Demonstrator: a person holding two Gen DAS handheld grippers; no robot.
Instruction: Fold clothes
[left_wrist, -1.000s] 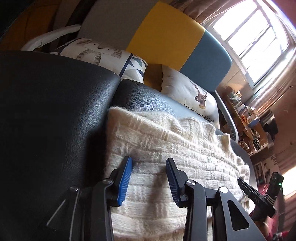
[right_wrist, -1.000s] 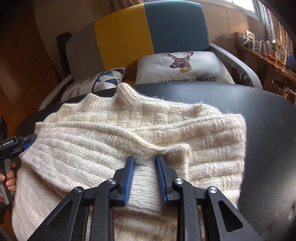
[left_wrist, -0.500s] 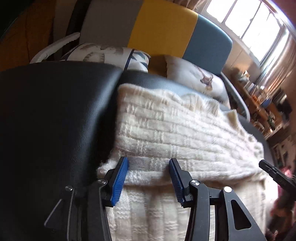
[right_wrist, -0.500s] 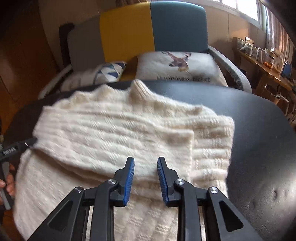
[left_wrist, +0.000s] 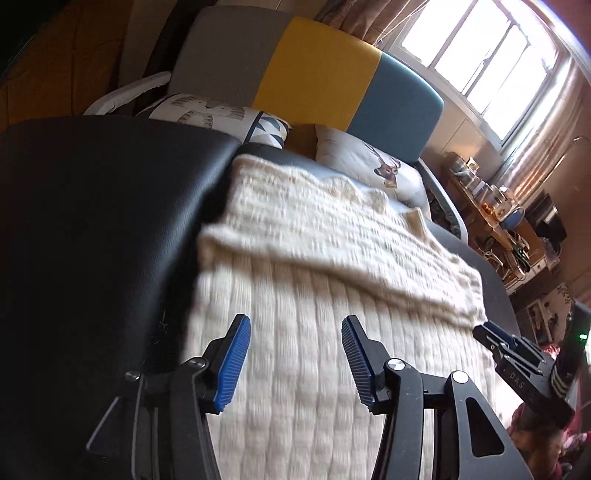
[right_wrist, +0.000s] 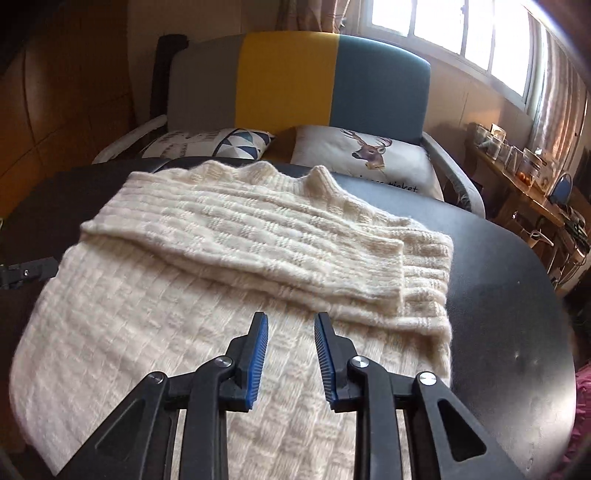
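Note:
A cream knitted sweater (right_wrist: 207, 295) lies spread on a black leather table (right_wrist: 498, 295), its sleeves folded across the chest in a band (right_wrist: 258, 240) and its collar (right_wrist: 321, 177) at the far edge. My right gripper (right_wrist: 290, 325) hovers open above the lower body of the sweater, with nothing between its blue pads. In the left wrist view the same sweater (left_wrist: 314, 332) fills the centre; my left gripper (left_wrist: 295, 328) hangs open over its lower part, also empty. The right gripper (left_wrist: 498, 339) shows at the sweater's right edge there.
Behind the table stands a sofa (right_wrist: 295, 81) in grey, yellow and blue, with a deer cushion (right_wrist: 365, 155) and a patterned cushion (right_wrist: 221, 142). A cluttered wooden shelf (right_wrist: 524, 166) runs under the window at the right. Bare black tabletop (left_wrist: 92, 221) lies left of the sweater.
Both grippers have let go of the folded sleeve band and pulled back toward the sweater's lower part. The band now rests flat across the chest, and both grippers stand wider open.

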